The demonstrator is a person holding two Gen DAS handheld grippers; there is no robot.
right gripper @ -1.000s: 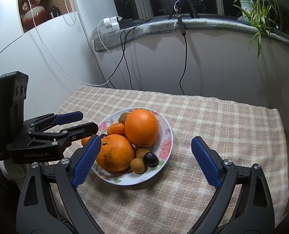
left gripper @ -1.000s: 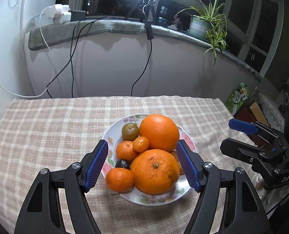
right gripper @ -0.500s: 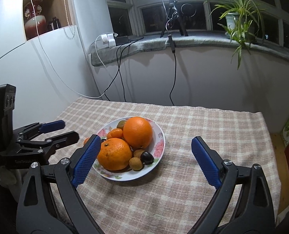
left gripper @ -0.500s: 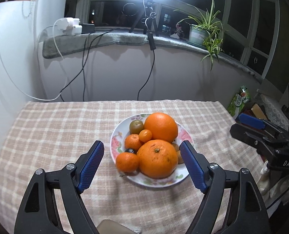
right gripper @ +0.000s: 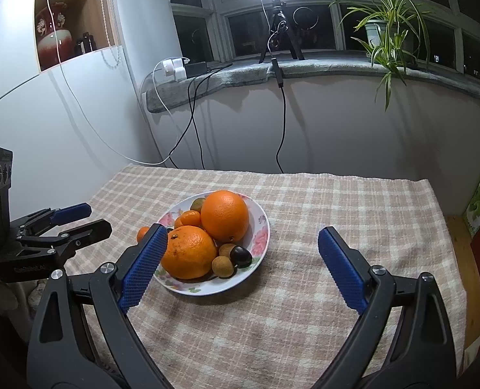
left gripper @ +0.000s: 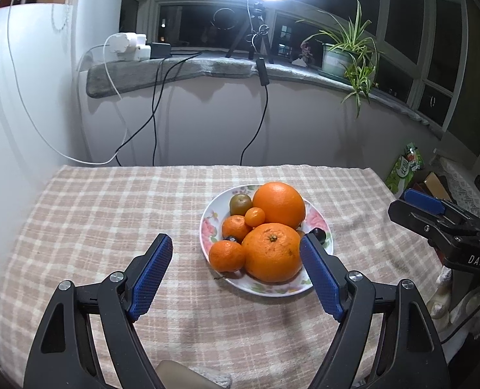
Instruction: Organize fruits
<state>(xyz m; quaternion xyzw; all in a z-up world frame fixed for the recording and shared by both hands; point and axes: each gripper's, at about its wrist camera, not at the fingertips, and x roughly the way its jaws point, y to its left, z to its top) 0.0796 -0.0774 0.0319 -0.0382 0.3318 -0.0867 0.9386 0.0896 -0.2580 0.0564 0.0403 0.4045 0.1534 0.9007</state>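
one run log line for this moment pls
left gripper: open, empty | right gripper: open, empty | fruit: all on plate | tablecloth: no loose fruit visible

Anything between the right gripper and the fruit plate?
No object. In the right wrist view, only bare checked tablecloth lies between the open right gripper and the plate; its left finger overlaps the plate's near-left rim in the image.

Left gripper (left gripper: 235, 272) hovered above the checked tabletop (left gripper: 110, 214), jaws spread wide and empty. Floral plate (left gripper: 207, 227) sat just ahead, heaped with two large oranges (left gripper: 270, 253), small mandarins (left gripper: 227, 255) and a green fruit (left gripper: 240, 203). Right gripper (left gripper: 434, 217) showed at the right edge.
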